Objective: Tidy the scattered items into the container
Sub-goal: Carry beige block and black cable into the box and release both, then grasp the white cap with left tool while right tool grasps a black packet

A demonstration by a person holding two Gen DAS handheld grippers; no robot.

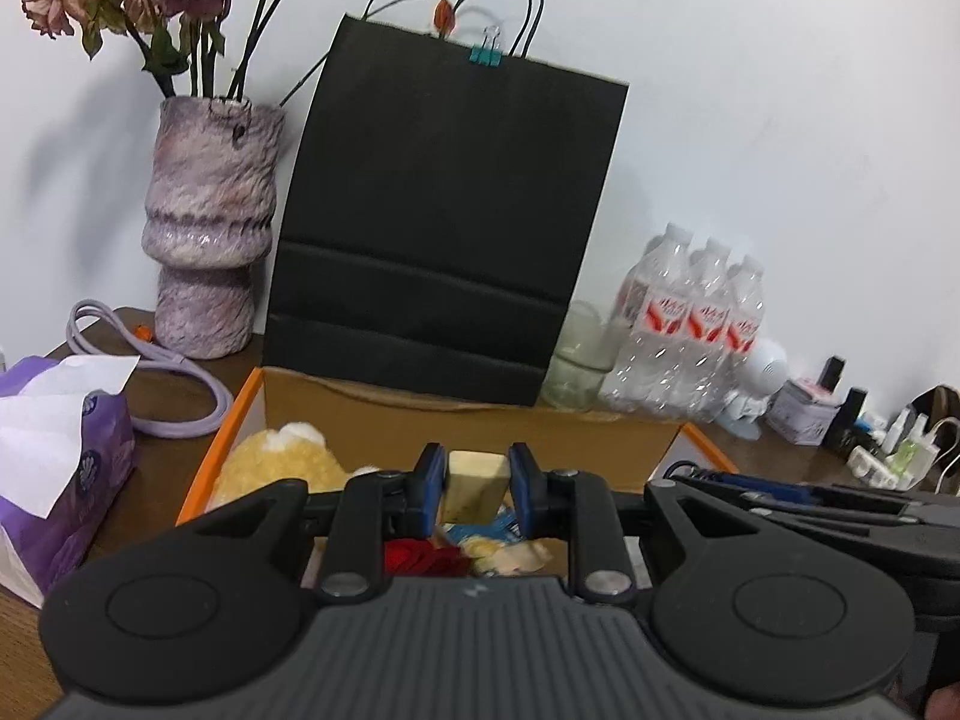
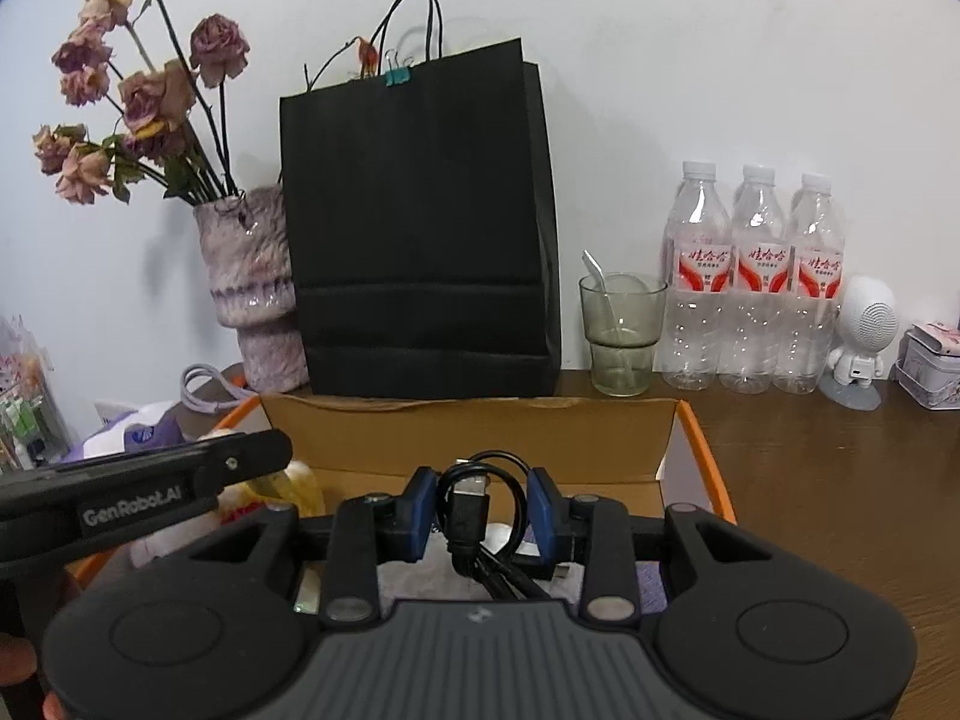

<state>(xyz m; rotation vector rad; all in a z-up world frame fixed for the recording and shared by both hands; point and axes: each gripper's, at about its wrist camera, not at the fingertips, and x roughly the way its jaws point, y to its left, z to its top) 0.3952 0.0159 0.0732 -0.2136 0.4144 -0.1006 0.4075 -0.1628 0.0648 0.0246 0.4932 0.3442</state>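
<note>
Two tools above box (image 2: pixel 690 420): left tool (image 1: pixel 477 489) grips block (image 1: pixel 474 486), right tool (image 2: pixel 483 513) grips cable (image 2: pixel 468 510).

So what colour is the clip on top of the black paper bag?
Teal. The binder clip sits on the black paper bag's top edge, clearest in the left wrist view.

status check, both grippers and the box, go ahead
Left gripper shut on wooden block, right gripper shut on black cable. Both over the orange-rimmed box, plush and bits already inside. Nothing blocking the drop.
</note>
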